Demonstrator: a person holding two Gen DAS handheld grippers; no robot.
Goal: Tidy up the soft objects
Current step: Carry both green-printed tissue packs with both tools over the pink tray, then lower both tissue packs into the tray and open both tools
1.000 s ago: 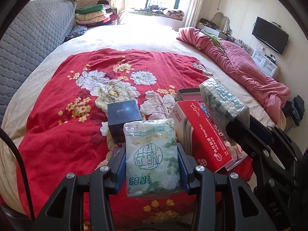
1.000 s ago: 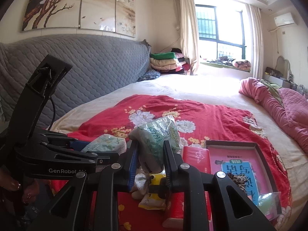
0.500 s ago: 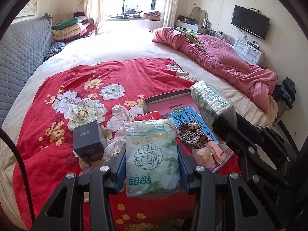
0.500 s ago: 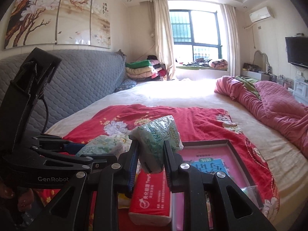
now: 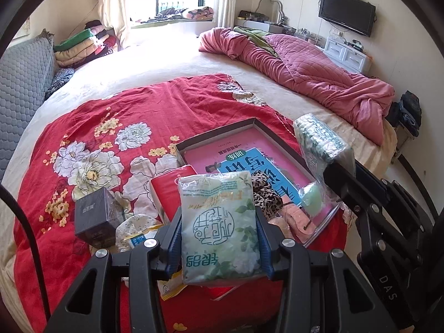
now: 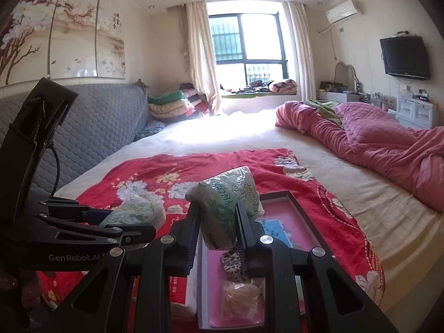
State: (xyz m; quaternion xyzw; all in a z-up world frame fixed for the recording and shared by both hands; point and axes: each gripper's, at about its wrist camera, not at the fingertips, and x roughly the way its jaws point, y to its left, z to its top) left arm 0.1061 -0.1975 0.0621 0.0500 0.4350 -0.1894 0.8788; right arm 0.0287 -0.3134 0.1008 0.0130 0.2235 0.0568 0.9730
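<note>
- Tissue pack (image 5: 220, 227), pale green, sits upright between my left claw's (image 5: 219, 238) pads, clamped above the red floral quilt (image 5: 83, 116).
- Second tissue pack (image 6: 230, 202) is pinched in my right claw (image 6: 215, 236), over the pink-lined box (image 6: 299, 208).

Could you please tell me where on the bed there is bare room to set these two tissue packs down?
Free: the red floral blanket left of and beyond the shallow box, and the cream sheet between it and the pink quilt. Crowded: inside the box, plus the cluster near the tongs, with the red tissue pack and dark carton.
</note>
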